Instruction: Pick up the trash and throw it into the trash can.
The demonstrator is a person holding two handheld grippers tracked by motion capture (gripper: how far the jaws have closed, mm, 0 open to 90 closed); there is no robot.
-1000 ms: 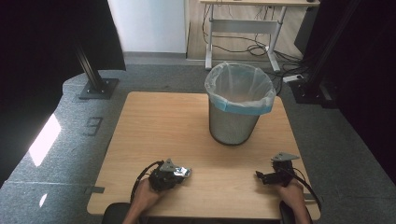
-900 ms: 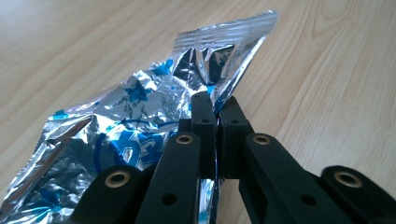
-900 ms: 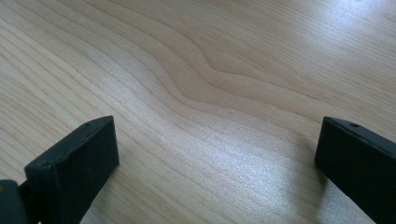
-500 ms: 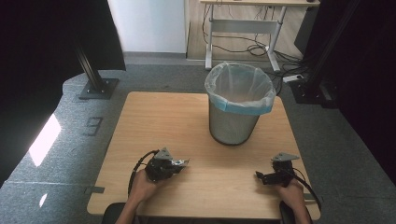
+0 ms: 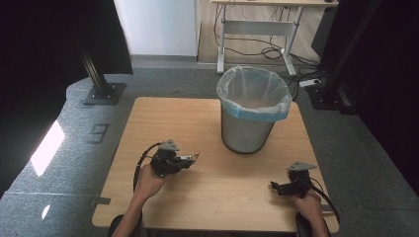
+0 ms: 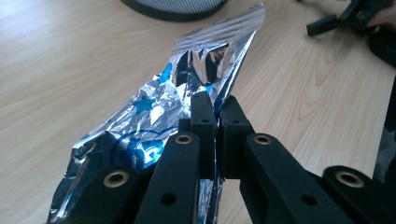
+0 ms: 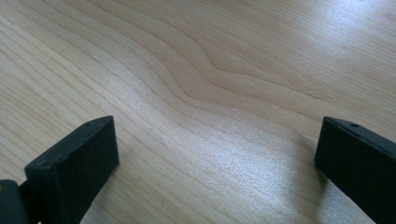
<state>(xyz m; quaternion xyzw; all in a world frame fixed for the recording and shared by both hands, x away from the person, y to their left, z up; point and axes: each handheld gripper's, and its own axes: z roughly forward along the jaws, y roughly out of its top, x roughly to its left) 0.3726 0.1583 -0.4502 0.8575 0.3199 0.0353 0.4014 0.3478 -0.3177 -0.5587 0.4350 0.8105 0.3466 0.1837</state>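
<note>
Silver foil, crinkled and printed with blue stars — that detail of the crumpled snack wrapper (image 6: 187, 98) comes from the left gripper view, where the left claw (image 6: 212, 109) is pinched tight on it at lower centre. From the high view the wrapper (image 5: 192, 157) is just a glint left of centre, above the pale wooden desk (image 5: 163, 118), near the wire-mesh bin with a clear liner (image 5: 253, 108). The right claw (image 7: 215, 144) gapes wide over bare wood — nothing held.

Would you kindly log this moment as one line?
left hand-held gripper: shut on wrapper | right hand-held gripper: open, idle | bin: upright on table
</note>
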